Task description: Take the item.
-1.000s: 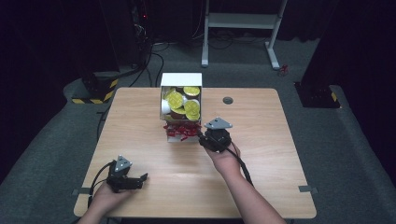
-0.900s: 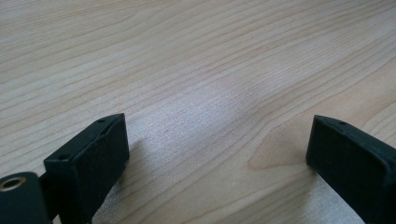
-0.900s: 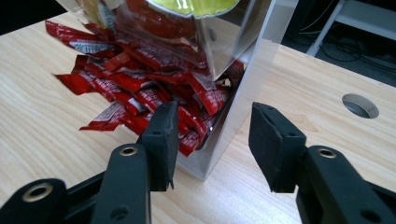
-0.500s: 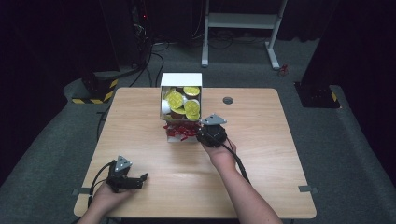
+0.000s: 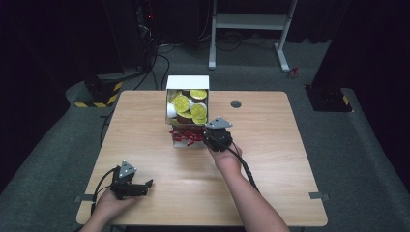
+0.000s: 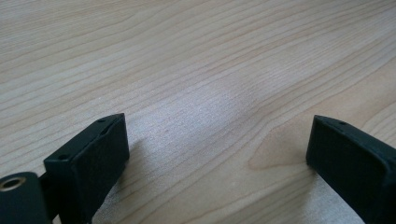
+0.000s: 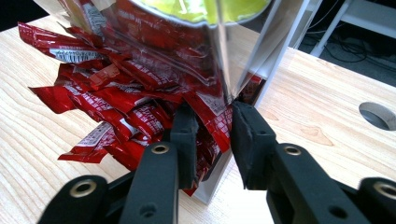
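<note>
Dark room, grey carpet, wooden table [image 5: 270,159] in the middle with a round cable hole [image 5: 236,103] near its far edge. White organizer box [image 5: 187,83] stands at the far centre of the table, upper part holding yellow-lidded cups [image 5: 182,103], lower clear-walled tray spilling red sachets [image 5: 186,136] onto the wood.

Right gripper [image 5: 211,139] is at the front right corner of that tray. In the right gripper view, right gripper [image 7: 211,128] has its jaws nearly together, pinching a red sachet [image 7: 214,122] just beside the clear wall (the other red sachets [image 7: 100,100] fan out to the left, touching the table [image 7: 322,116]).

Left gripper [image 5: 138,187] rests near the table's front left corner, well apart from the box. In the left gripper view its jaws are spread wide over bare table [image 6: 196,70], nothing between them.
</note>
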The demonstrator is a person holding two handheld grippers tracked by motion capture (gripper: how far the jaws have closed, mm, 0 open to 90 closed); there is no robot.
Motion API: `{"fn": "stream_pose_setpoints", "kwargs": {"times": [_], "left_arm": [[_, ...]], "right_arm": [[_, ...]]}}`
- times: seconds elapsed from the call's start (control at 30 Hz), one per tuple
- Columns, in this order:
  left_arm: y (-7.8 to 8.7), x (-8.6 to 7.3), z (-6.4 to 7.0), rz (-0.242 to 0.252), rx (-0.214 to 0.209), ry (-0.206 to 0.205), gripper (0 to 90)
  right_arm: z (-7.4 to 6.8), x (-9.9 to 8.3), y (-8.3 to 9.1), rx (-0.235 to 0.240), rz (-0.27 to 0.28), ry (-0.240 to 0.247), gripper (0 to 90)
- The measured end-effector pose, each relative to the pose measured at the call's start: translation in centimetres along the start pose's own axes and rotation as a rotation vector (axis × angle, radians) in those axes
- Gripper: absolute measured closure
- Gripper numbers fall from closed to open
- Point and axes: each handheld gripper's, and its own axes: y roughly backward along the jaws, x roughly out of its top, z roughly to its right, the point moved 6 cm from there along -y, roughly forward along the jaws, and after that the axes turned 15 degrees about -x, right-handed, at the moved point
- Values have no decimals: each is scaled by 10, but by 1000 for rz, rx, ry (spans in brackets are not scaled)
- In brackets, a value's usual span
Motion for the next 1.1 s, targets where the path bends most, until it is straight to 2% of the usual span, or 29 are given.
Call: {"fn": "stream_pose_setpoints", "kwargs": {"times": [0.27, 0.53, 0.7, 1.1], "left_arm": [[0, 0, 0, 0, 0, 0, 61], [0, 0, 0, 0, 0, 0, 61], [0, 0, 0, -5, 0, -3, 61], [0, 0, 0, 1, -2, 3, 64]], "right_arm": [[-2, -1, 0, 6, 7, 25, 800], [-2, -3, 2, -13, 13, 43, 848], [-1, -5, 7, -14, 23, 30, 868], [0, -10, 20, 21, 54, -7, 871]]}}
